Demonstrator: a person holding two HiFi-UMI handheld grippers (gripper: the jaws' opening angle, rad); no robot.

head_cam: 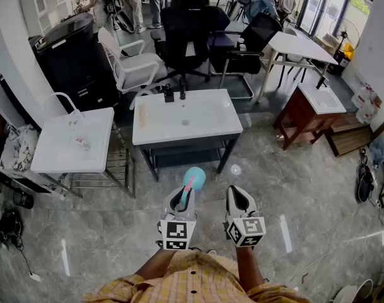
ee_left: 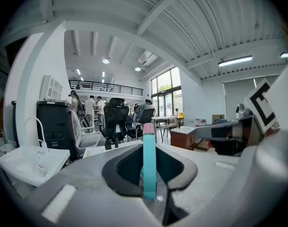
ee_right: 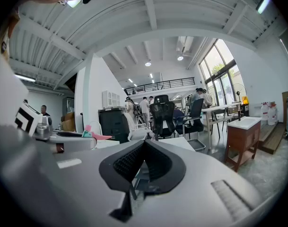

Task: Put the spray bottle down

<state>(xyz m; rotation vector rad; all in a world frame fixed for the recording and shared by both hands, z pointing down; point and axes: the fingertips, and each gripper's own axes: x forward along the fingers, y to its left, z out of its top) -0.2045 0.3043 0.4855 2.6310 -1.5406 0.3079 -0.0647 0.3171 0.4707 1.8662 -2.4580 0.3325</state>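
Observation:
My left gripper (head_cam: 181,196) is shut on a teal spray bottle (head_cam: 193,178) with a pink trigger, held in the air above the stone floor in front of the sink table. In the left gripper view the bottle (ee_left: 149,167) stands upright between the dark pads (ee_left: 122,167), pink cap on top. My right gripper (head_cam: 240,197) hovers just to the right of it at the same height. In the right gripper view its pads (ee_right: 129,163) meet at the tip with nothing between them, and the bottle's pink trigger (ee_right: 97,136) shows at the left.
A white sink basin on a dark frame (head_cam: 155,131) stands straight ahead, with a black tap (head_cam: 182,92) at its back edge. A second white sink (head_cam: 53,156) stands left, a wooden sink cabinet (head_cam: 305,115) right. Office chairs, a white table and standing people fill the room behind.

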